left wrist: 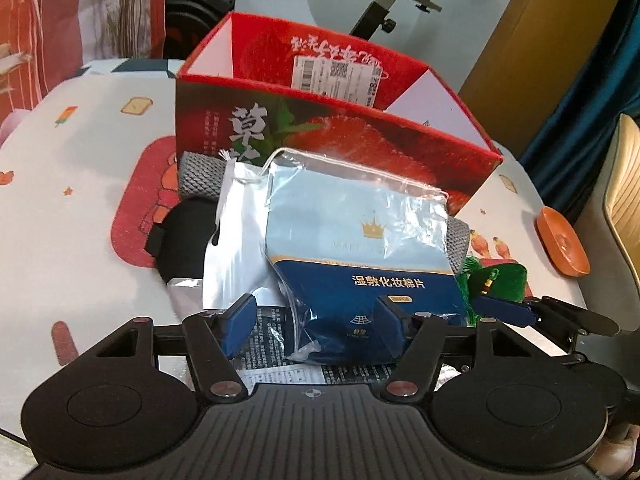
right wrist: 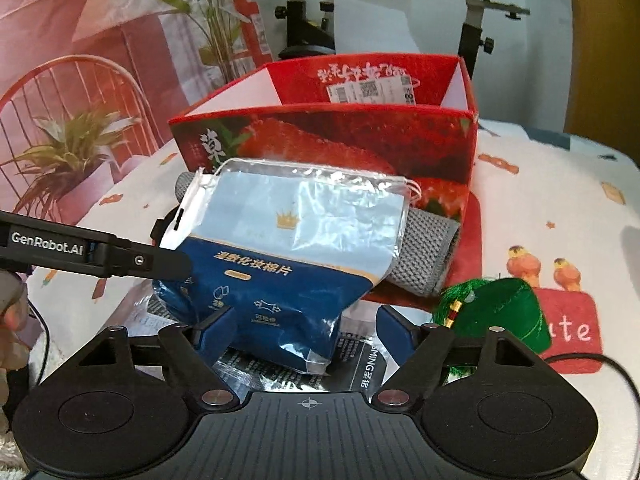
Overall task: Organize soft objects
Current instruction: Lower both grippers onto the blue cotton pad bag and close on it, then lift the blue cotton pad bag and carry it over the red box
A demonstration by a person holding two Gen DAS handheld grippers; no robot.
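A blue and pale-blue cotton pad bag (left wrist: pixel 360 248) in clear drawstring plastic stands in front of the open red strawberry box (left wrist: pixel 332 140). My left gripper (left wrist: pixel 316 316) is open, its jaws on either side of the bag's lower end. My right gripper (right wrist: pixel 308 328) is open too, around the same bag (right wrist: pixel 288 248) from the other side. A white pouch (left wrist: pixel 236 240), a grey knit cloth (right wrist: pixel 424 248), a black soft item (left wrist: pixel 184 228) and a green tasselled pouch (right wrist: pixel 504 308) lie around it. The box (right wrist: pixel 340 140) looks empty where I see inside.
The table wears a white cartoon-print cloth (left wrist: pixel 80 200). An orange dish (left wrist: pixel 560 240) sits at the right edge beside a chair. Printed silver packets (right wrist: pixel 360 368) lie under the bag. An exercise bike (right wrist: pixel 480 20) stands behind the table.
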